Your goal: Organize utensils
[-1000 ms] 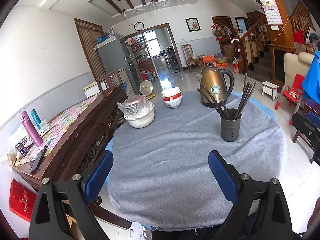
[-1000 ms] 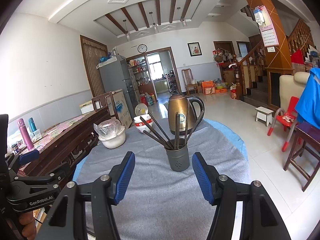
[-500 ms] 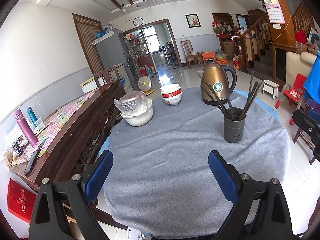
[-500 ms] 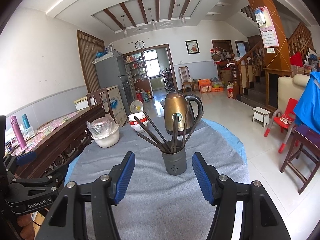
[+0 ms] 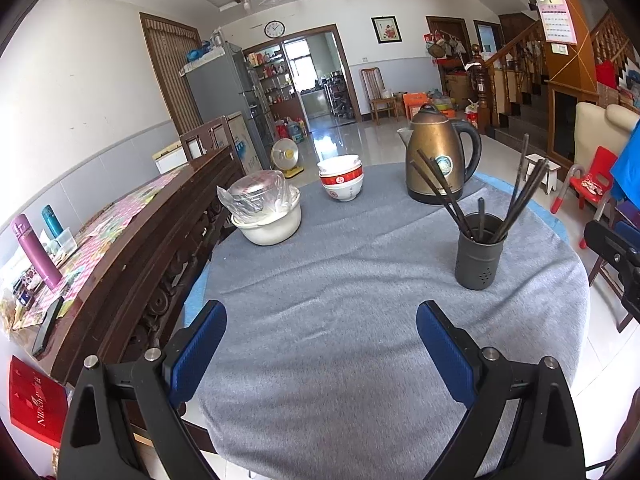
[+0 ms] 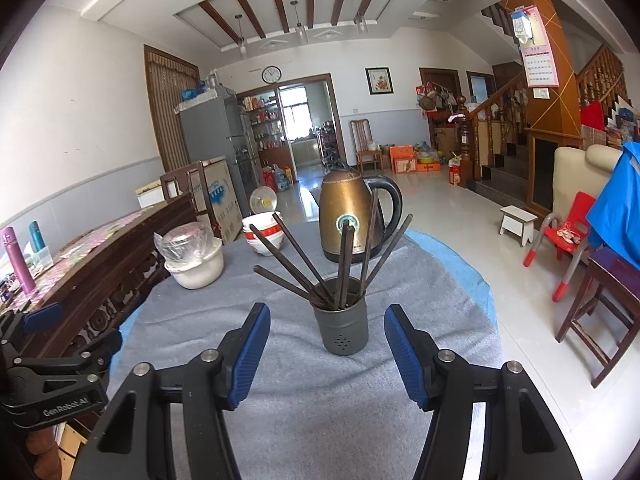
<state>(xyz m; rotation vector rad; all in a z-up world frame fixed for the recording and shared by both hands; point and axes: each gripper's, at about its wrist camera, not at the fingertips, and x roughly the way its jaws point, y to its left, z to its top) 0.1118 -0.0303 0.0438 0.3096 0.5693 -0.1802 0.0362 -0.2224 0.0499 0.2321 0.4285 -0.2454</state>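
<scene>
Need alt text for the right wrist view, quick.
The open right claw faces a dark holder of chopsticks on a grey-clothed table. Behind stand a brass kettle, stacked bowls and a covered white pot.

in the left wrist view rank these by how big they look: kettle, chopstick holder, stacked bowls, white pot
1. kettle
2. white pot, close behind; it is nearer the camera, so unsure
3. chopstick holder
4. stacked bowls, smallest and farther off

Home living room: fridge [image 5: 224, 92], staircase [image 6: 504, 152], kettle [image 5: 434, 156]
</scene>
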